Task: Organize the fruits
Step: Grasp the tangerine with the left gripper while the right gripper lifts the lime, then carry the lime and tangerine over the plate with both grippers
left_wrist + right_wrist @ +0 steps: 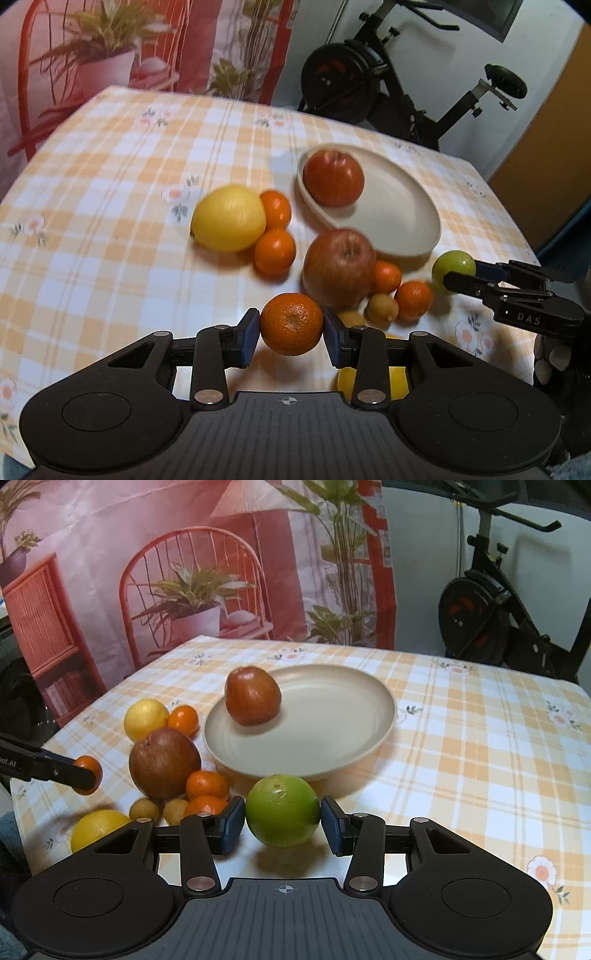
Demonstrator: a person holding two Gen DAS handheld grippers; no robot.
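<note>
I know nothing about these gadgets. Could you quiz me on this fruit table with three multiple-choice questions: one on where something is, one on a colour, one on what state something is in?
1. Where is the only fruit on the beige plate?
A. near its left rim
B. dead centre
C. near its right rim

2. What colour is the fruit the right gripper holds?
A. orange
B. green
C. red

3. How do the left gripper's jaws stand?
A. wide open, empty
B. shut on a mandarin
C. shut on a lemon

Answers:
1 A, the red apple sits by the left rim.
2 B, a green lime.
3 B, the mandarin is clamped off the table.
</note>
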